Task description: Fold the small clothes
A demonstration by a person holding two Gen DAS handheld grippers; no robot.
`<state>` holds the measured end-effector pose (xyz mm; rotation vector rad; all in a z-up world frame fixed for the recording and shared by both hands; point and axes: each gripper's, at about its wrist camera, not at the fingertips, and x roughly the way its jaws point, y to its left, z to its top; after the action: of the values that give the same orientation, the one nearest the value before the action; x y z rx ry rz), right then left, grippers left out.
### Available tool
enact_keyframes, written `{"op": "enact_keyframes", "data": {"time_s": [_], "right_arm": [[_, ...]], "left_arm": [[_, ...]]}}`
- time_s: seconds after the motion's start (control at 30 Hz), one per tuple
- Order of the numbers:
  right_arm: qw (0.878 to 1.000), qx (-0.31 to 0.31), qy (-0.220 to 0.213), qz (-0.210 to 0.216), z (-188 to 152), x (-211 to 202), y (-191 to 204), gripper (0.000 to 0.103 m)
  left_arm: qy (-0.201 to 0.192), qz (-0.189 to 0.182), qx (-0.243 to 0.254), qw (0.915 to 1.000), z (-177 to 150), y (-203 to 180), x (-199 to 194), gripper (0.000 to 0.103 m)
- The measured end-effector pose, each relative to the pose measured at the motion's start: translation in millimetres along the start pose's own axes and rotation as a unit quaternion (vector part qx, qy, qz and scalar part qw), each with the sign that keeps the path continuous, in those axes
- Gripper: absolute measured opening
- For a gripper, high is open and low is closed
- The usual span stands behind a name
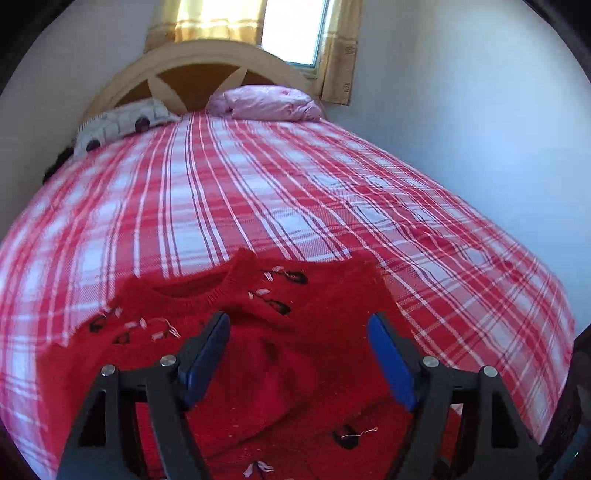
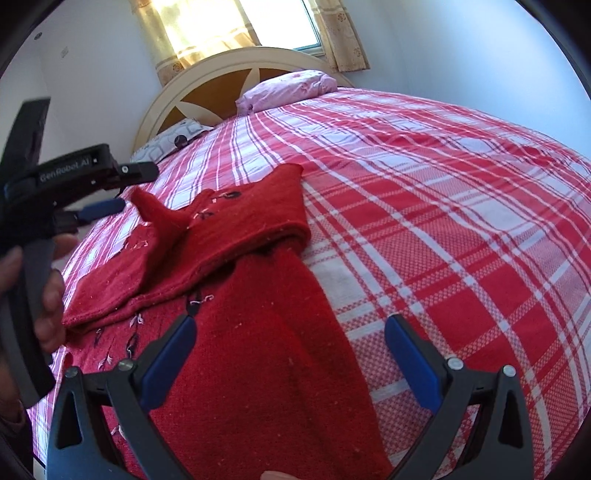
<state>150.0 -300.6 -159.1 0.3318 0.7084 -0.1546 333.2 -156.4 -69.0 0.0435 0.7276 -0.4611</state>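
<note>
A red knitted sweater with small black and white embroidery lies on the red and white plaid bed sheet. In the right wrist view the sweater has one sleeve folded across its body. My left gripper hovers open over the chest below the neckline, with nothing pressed between its blue pads. It also shows at the left of the right wrist view, left gripper, held by a hand above the folded part. My right gripper stands open over the long red panel of the sweater, touching nothing that I can see.
A pink pillow and a patterned pillow lie by the curved headboard at the far end. A curtained window is behind it. A white wall runs along the bed's right side. Bare plaid sheet stretches right of the sweater.
</note>
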Motion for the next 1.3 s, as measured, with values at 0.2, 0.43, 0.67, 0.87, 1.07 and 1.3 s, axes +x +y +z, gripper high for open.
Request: {"op": "enact_keyframes", "data": {"time_s": [0.2, 0.43, 0.67, 0.87, 1.07, 1.3], "right_arm": [[1.0, 0.008, -0.002, 0.003, 0.3, -0.5, -2.0, 0.103], [1.0, -0.002, 0.001, -0.016, 0.2, 1.3, 4.2, 0.103], [0.999, 0.007, -0.021, 0.027, -2.2, -11.7, -2.0, 0.103], [0.995, -0.075, -0.014, 0.057, 8.8, -14.5, 32.1, 0.102], [0.997, -0.052, 0.0, 0.062, 63.7, 11.8, 42.4, 0.085], [0.995, -0.037, 0.078, 0.055, 102.8, 93.3, 54.8, 0.077]], "left_arm": [[-0.039, 0.017, 0.025, 0.9988, -5.1, 7.2, -35.8, 0.082], [-0.053, 0.05, -0.011, 0.9973, -27.2, 55.5, -68.2, 0.083], [-0.073, 0.107, 0.002, 0.9916, -51.2, 95.7, -100.6, 0.083], [-0.044, 0.132, -0.047, 0.9891, -80.9, 140.7, -83.1, 0.083], [-0.026, 0.152, -0.081, 0.9847, -99.3, 174.5, -59.2, 0.083], [-0.005, 0.146, -0.112, 0.983, -112.0, 195.8, -39.8, 0.083]]}}
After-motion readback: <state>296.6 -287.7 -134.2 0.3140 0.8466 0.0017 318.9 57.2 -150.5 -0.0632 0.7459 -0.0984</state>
